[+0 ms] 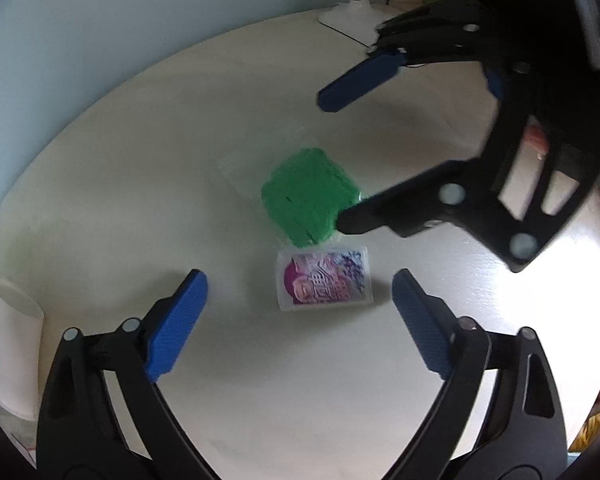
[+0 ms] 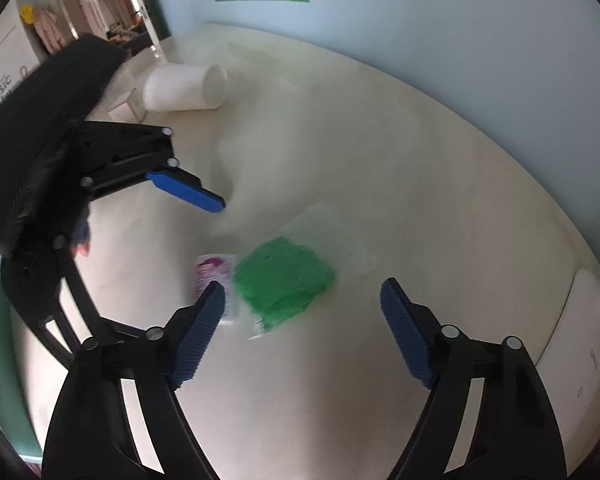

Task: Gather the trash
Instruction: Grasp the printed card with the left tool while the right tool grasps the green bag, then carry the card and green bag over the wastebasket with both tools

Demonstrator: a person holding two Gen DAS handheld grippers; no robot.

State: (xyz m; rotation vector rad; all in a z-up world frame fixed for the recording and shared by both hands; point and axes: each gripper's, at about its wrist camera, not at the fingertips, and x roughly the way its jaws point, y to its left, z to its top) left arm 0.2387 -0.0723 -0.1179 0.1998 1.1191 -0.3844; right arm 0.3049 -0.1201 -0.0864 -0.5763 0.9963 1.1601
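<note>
In the left wrist view, the left gripper (image 1: 300, 300) stands wide apart with nothing pressed between its blue pads (image 1: 176, 324). Just beyond the gap, toward 12 o'clock, a small purple packet (image 1: 323, 280) lies flat on the cream table (image 1: 140, 160). Touching its far edge, a green pack (image 1: 307, 196) sits inside a clear wrapper. The right gripper (image 1: 331, 164) comes in from 2 o'clock, its jaws spread, its lower finger tip over the green pack's right edge; whether it touches is unclear. A white cup (image 1: 12, 340) lies at 9 o'clock, and a white lamp base (image 1: 351, 16) stands far off at 12.

In the right wrist view, the right gripper (image 2: 300, 308) gapes empty, the green pack (image 2: 284, 276) just ahead between its pads and the packet (image 2: 214, 272) beside the left pad. The left gripper (image 2: 204, 196) reaches in from 9 o'clock. The cup (image 2: 184, 88) lies on its side at 11 o'clock.
</note>
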